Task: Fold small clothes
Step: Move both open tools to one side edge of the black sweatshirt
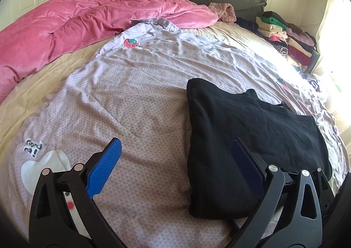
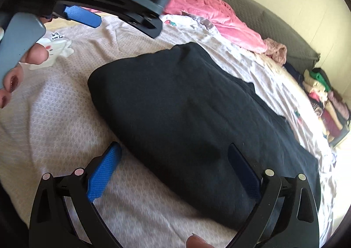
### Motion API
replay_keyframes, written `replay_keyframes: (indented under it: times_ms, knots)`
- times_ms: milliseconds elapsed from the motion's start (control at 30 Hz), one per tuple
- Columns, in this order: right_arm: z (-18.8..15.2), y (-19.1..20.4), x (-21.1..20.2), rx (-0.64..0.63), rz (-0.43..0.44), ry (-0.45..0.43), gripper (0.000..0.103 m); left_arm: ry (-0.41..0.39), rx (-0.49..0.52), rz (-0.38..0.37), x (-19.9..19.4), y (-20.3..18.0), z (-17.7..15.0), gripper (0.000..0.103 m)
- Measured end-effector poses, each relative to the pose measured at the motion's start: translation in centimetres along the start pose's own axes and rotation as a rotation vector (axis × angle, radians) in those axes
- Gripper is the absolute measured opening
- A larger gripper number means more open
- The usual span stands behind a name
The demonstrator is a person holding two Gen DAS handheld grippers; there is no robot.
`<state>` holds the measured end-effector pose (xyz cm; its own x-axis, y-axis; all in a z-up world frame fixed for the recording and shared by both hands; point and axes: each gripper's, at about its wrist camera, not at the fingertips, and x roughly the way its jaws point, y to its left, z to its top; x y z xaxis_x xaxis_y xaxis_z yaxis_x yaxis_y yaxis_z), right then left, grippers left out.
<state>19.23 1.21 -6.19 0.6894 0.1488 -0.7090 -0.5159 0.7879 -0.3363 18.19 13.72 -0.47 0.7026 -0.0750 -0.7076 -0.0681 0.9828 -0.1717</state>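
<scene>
A folded black knit garment point(image 1: 252, 144) lies on the lilac patterned bedsheet point(image 1: 131, 98), at lower right of the frame. The left gripper point(image 1: 176, 166) and right gripper point(image 2: 175, 171) both have fingers wide apart, holding nothing

Left gripper point(image 1: 175, 166): jaws spread wide, blue pads apart, nothing between them. Right gripper point(image 2: 175, 171): jaws likewise wide, empty. Left gripper also seen upper left in the right wrist view, blurred. Person's left hand point(image 2: 13, 72) wraps its grey handle, fingers curled, nails dark-polished.
</scene>
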Motion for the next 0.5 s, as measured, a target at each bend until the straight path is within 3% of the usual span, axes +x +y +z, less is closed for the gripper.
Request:
replay_keyframes:
  times_ms: [300, 333, 400, 433, 500]
  knots:
    - [1.0, 0.0, 1.4, 0.008, -0.058, -0.054, 0.094, 0.025, 0.020, -0.001, 1.8, -0.8, 1.1, 0.093]
    - [1.0, -0.1, 1.3, 0.013, -0.067, -0.069, 0.089, 0.031, 0.020, -0.002, 2.1, -0.9, 1.3, 0.093]
    - [1.0, -0.4, 1.3, 0.022, -0.047, -0.079, 0.064, 0.049, 0.011, -0.020, 2.7, -0.8, 1.6, 0.093]
    - [1.0, -0.5, 1.2, 0.028, -0.046, -0.087, 0.059, 0.063, 0.005, -0.032, 3.0, -0.8, 1.7, 0.093]
    - [1.0, -0.8, 0.7, 0.044, -0.030, -0.109, 0.039, 0.096, -0.011, -0.070, 3.8, -0.8, 2.0, 0.093]
